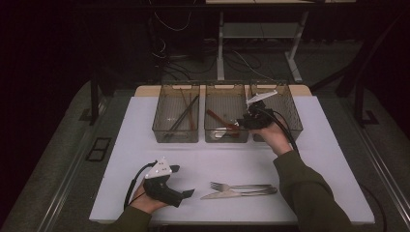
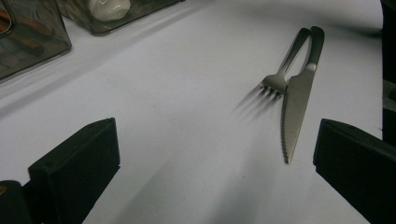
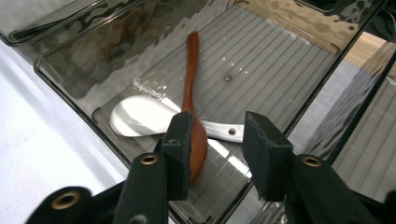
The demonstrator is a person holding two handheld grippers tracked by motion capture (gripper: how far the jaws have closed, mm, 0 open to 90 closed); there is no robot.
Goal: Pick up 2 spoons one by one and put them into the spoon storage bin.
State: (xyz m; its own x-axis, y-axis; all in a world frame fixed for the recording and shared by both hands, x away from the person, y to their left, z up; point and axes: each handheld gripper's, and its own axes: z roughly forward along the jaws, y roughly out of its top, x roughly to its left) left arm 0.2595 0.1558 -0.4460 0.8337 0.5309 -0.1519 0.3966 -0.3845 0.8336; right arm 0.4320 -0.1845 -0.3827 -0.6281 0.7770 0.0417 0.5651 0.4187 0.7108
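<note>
My right gripper [image 1: 244, 121] [image 3: 217, 140] hovers over the middle clear bin [image 1: 226, 87] [image 3: 271, 60], jaws open with nothing pressed between them. A brown wooden spoon [image 3: 190, 70] [image 1: 220, 120] lies in that bin, its bowl just beside my left jaw, across a white ceramic spoon [image 3: 140, 120]. My left gripper [image 1: 183, 180] [image 2: 217, 158] rests low over the white table near the front edge, jaws wide open and empty. A metal fork [image 1: 232, 185] [image 2: 282, 74] and a serrated knife [image 1: 232, 194] [image 2: 295, 107] lie side by side just to its right.
Three clear bins stand in a row at the back of the table. The left bin [image 1: 164, 94] holds several chopsticks [image 1: 183, 113]. The right bin [image 1: 290, 108] stands behind my right hand. White table surface [image 1: 145, 140] lies between the bins and the cutlery.
</note>
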